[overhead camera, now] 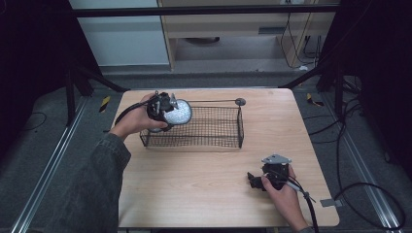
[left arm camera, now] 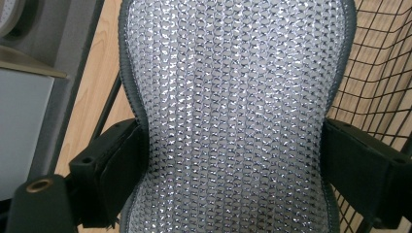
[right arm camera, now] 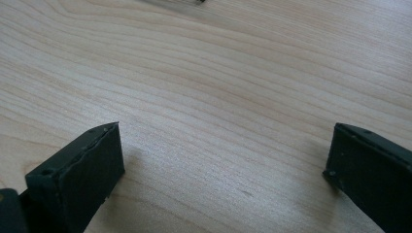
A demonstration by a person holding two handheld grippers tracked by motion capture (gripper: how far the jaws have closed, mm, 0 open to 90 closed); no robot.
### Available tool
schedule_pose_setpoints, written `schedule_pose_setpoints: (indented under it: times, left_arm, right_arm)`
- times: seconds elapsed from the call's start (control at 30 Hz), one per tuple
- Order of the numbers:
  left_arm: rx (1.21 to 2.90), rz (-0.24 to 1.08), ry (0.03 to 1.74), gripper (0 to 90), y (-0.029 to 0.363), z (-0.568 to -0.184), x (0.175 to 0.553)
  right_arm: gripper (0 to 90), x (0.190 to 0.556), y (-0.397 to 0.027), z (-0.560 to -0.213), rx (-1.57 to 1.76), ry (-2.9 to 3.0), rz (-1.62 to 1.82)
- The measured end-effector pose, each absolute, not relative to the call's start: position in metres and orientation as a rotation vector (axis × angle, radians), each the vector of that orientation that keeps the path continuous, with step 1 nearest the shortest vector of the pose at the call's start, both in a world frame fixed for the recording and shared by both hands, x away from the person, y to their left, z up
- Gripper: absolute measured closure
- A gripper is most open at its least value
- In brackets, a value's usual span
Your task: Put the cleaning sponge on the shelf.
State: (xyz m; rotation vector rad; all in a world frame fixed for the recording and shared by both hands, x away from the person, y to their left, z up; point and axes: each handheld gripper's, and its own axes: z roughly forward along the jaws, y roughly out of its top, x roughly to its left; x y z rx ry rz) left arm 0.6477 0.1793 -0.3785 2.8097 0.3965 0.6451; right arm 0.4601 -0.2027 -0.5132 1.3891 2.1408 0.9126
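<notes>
A silvery sequined pad with a grey border [overhead camera: 177, 113] hangs over the left end of a black wire basket [overhead camera: 228, 141] on the wooden table [overhead camera: 194, 179]. My left gripper [overhead camera: 164, 111] is shut on it. In the left gripper view the glittering pad [left arm camera: 233, 111] sits pinched at its narrow waist between both jaws, with the basket mesh [left arm camera: 379, 82] to the right. My right gripper [overhead camera: 253, 180] rests low near the table's front right, open. The right gripper view has its two jaws wide apart over bare wood [right arm camera: 218, 111].
The basket has a long wire handle ending in a round knob [overhead camera: 240, 101] at its far right corner. Dark frame legs and cables stand on the grey floor around the table. A light cabinet [overhead camera: 233, 29] stands beyond the table.
</notes>
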Motion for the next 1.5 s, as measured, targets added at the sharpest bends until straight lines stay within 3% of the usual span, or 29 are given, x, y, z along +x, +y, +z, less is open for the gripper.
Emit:
schedule_pose_setpoints:
  times: [1.07, 1.5]
  left_arm:
    - [2.831, 0.584, 0.417, 9.3, 0.187, -0.388, 0.651]
    - [2.760, 0.524, 0.480, 6.0, 0.185, -0.390, 0.651]
  right_arm:
    - [0.4, 0.460, -0.203, -0.513, 1.389, 2.141, 0.912]
    - [0.4, 0.460, -0.203, -0.513, 1.387, 2.141, 0.913]
